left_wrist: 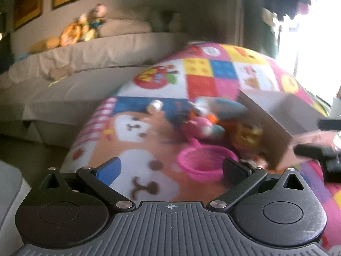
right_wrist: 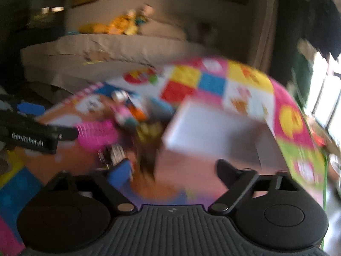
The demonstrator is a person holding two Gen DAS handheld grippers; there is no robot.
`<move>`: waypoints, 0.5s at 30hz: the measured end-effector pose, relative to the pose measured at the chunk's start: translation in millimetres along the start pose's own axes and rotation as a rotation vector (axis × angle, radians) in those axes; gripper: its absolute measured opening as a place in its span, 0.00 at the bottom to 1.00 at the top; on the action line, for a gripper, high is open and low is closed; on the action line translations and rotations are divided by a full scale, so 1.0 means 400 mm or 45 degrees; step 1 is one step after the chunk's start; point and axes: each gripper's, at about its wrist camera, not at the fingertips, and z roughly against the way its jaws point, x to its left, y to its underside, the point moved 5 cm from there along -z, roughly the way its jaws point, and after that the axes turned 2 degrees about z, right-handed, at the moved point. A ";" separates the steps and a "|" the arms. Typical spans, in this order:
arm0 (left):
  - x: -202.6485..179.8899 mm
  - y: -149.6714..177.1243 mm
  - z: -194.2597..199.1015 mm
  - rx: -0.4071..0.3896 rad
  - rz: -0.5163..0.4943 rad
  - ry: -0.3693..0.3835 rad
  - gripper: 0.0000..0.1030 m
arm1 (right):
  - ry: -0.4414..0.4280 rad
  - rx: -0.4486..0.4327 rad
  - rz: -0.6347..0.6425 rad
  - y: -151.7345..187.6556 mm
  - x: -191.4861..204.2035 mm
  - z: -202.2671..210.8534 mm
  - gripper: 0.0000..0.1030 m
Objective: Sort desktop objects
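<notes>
**Toys piled beside a cardboard box on a bright play mat**

A heap of small toys lies mid-mat, touching the left wall of an open cardboard box. A pink basket sits just in front of the heap. The left gripper hovers with its jaws spread wide, nothing between them. The right gripper is likewise spread and empty, near the box; its view is heavily blurred. The patterned mat lies beside a grey sofa carrying stuffed toys.

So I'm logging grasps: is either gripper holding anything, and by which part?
Nothing is held. The left gripper and right gripper are both open and empty above the mat.
</notes>
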 end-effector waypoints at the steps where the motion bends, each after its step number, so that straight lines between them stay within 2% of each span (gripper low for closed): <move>1: 0.015 -0.006 -0.004 0.008 0.015 0.005 1.00 | -0.034 -0.010 0.010 -0.039 0.005 -0.017 0.73; 4: 0.040 -0.014 -0.014 0.021 0.033 0.030 1.00 | -0.096 0.002 0.089 -0.152 0.026 -0.112 0.74; 7: 0.051 -0.016 -0.020 0.019 0.032 0.063 1.00 | -0.116 0.085 0.148 -0.232 0.041 -0.241 0.74; 9: 0.059 -0.019 -0.027 0.017 0.036 0.083 1.00 | -0.147 0.175 0.044 -0.282 0.032 -0.335 0.74; 12: 0.064 -0.017 -0.044 0.015 0.052 0.106 1.00 | -0.282 0.288 -0.147 -0.341 0.039 -0.452 0.73; 15: 0.071 -0.011 -0.061 0.023 0.074 0.123 1.00 | -0.336 0.373 -0.168 -0.374 0.098 -0.554 0.69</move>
